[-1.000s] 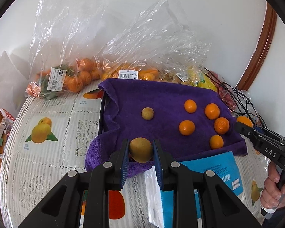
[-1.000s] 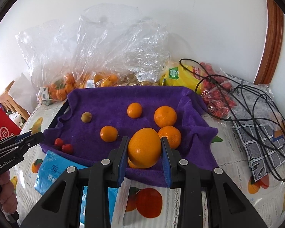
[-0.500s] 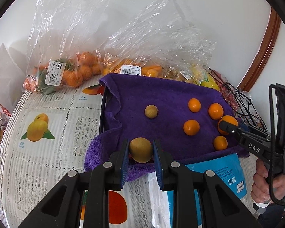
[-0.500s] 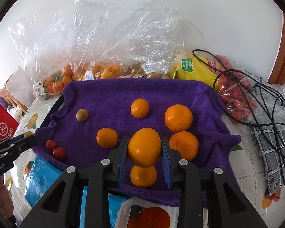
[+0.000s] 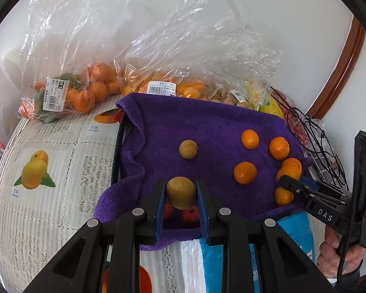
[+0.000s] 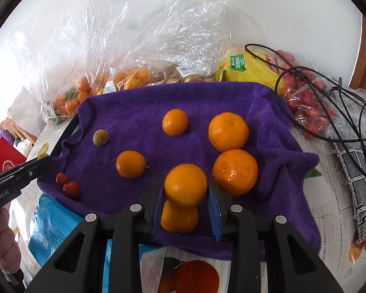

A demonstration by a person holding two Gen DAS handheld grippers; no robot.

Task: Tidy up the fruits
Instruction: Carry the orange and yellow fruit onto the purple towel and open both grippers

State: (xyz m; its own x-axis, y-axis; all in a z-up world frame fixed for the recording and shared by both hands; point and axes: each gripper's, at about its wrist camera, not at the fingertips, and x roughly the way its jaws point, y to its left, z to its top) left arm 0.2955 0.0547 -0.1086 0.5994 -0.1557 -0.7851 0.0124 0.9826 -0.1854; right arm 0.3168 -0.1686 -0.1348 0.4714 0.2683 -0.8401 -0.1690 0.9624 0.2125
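Behind the purple towel, clear bags hold oranges.

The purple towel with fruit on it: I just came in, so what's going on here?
A person is sorting fruit with a claw in each hand. The left claw grips a small brownish-yellow fruit over the purple towel, above two red fruits. The right claw grips an orange among the oranges already laid out.
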